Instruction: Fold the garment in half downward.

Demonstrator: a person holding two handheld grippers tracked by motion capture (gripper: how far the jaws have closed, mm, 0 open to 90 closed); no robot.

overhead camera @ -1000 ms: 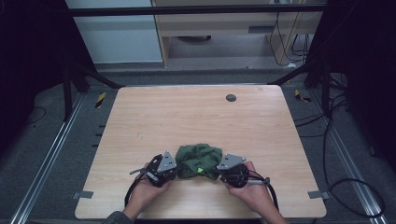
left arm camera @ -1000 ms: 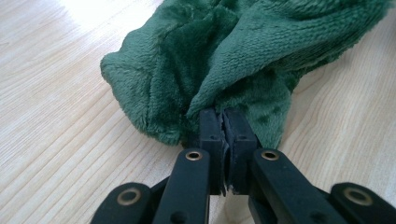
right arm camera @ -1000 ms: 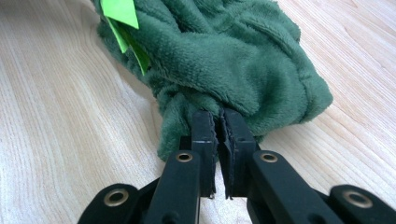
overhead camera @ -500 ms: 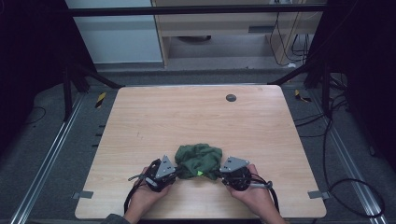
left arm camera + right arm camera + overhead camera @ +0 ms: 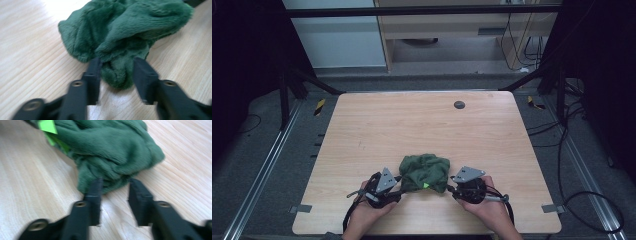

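- Both pairs of jaws, clamped on the cloth a second ago, have just been opening.
- Left gripper: jaws apart, a fold loose between them.
- Right gripper: jaws apart at the cloth's edge.
- Crumpled dark green fleecy cloth lies near the pale wooden table's front edge, between the grippers.

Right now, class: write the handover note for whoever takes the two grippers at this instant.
Left gripper: jaws have just been opening; a fold of the green cloth lies between them, not pinched.
Right gripper: jaws have just been opening, at the cloth's edge, not gripping.
Cloth: bunched on the wooden table, near edge, between both grippers.
Done: cloth let go.
Left: unclear; probably regrip and spread or fold.
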